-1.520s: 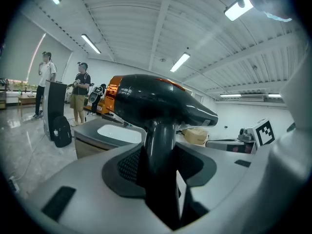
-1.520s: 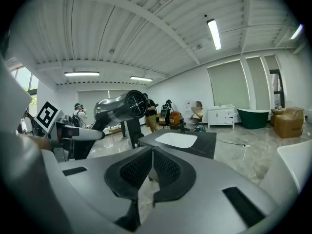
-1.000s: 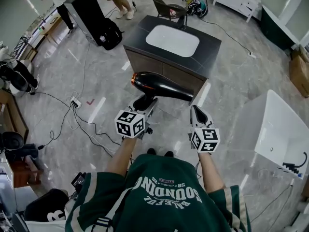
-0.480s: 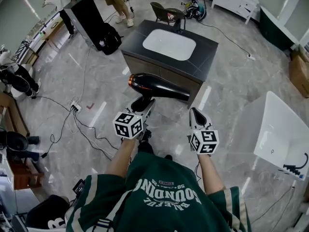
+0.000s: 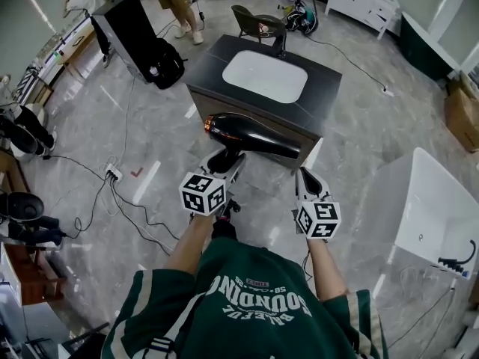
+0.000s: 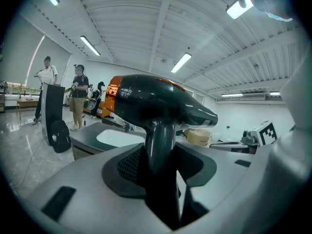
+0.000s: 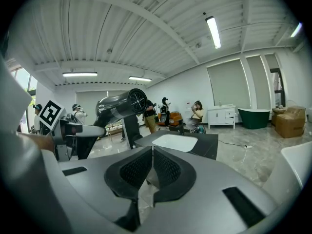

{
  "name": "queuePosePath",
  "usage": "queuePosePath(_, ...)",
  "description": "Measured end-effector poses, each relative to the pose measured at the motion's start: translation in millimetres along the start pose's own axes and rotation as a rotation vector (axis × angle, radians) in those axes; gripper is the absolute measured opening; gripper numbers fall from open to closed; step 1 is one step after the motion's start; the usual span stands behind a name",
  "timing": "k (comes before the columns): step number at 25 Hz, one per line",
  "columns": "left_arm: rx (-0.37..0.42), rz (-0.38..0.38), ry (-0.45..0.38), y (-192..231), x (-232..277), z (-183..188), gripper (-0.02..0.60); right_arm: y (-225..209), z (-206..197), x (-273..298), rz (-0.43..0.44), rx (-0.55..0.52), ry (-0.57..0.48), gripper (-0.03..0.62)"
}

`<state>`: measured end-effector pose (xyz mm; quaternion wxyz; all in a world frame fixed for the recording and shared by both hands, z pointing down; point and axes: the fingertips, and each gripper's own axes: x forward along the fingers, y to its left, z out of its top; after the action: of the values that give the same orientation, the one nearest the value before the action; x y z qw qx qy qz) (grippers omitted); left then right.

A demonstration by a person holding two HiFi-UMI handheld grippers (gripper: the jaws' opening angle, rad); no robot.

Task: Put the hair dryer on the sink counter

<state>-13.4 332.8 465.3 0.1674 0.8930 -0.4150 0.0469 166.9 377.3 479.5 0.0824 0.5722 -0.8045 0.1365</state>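
Where the hair dryer (image 5: 247, 134) hangs, sink counter (image 5: 323, 81) and chair (image 5: 254, 19) lie ahead.

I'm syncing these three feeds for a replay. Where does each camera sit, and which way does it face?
Head view: on the person's head, looking steeply down at the sink counter; shows forearms, left gripper, right gripper.
Left gripper view: on that gripper, facing the counter along jaws shut on the hair dryer.
Right gripper view: on that gripper, facing the counter along shut, empty jaws.
Shared: all show hair dryer and counter.
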Motion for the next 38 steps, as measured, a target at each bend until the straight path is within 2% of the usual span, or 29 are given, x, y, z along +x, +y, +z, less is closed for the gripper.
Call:
queuePosePath(12, 0.019, -0.058, 0.024, 96.6, 49.1, 37.8, 0.190, 18.8, 34.5, 97.9, -0.058, 0.003, 0.006, 0.044)
queuePosePath(23, 0.006, -0.095, 0.039, 164.2, 82.5, 61.6, 0.189, 29.5, 56.8, 165.2, -0.097, -0.001, 0.017, 0.044)
queuePosePath(38, -0.010, -0.115, 0.042, 261.0, 97.4, 82.5, 0.189, 66.8, 64.8, 251.7, -0.124, 0.001, 0.038, 0.044)
